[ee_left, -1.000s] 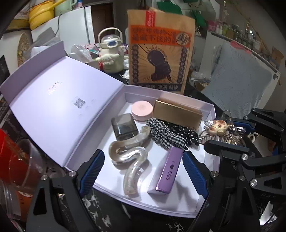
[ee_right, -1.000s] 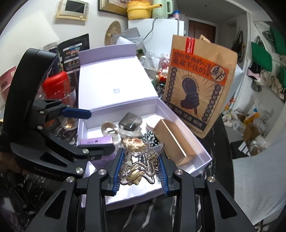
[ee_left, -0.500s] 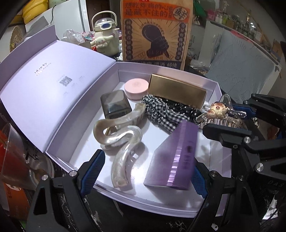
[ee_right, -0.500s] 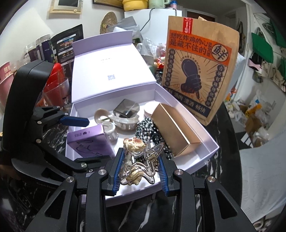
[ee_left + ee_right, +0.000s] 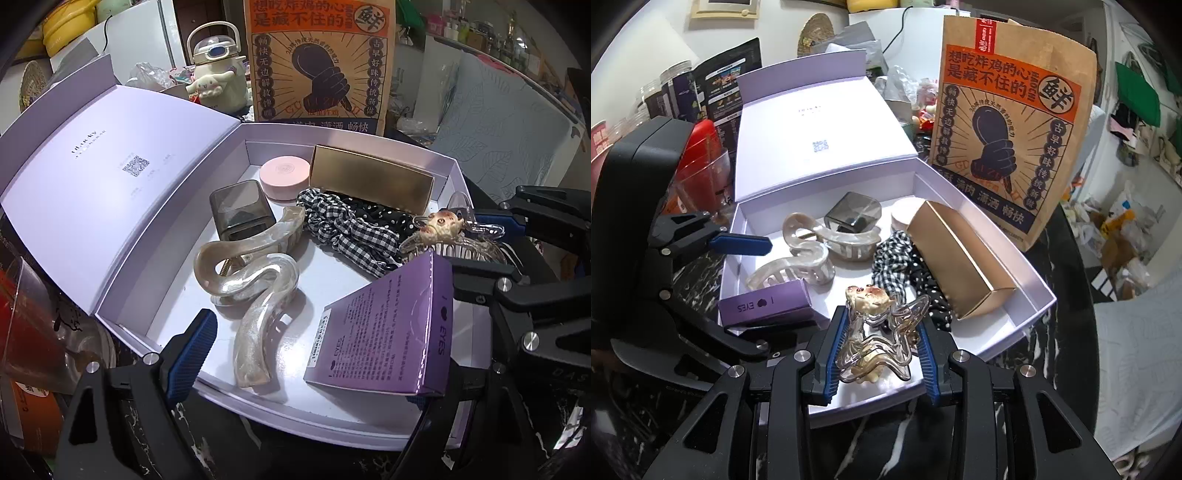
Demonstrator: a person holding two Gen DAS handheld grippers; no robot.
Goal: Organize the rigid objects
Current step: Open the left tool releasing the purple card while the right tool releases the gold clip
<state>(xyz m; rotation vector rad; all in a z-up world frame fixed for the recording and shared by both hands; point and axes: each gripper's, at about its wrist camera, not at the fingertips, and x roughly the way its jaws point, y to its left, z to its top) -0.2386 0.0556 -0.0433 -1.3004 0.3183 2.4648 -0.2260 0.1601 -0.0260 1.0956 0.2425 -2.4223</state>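
Placement into the open lilac gift box (image 5: 1039, 295) is the step in hand. Right gripper (image 5: 881, 354) clamps the clear amber claw clip with a small animal figure (image 5: 877, 332), poised above the box's near edge, just beside the black-and-white checked scrunchie (image 5: 892, 258). Left gripper (image 5: 310, 354) stands wide; the flat purple carton marked EYES (image 5: 384, 332) leans tilted inside the box against its right pad, though a true grip cannot be told. Next, probably, the clip goes down onto bare box floor between carton and scrunchie, then the jaws part.
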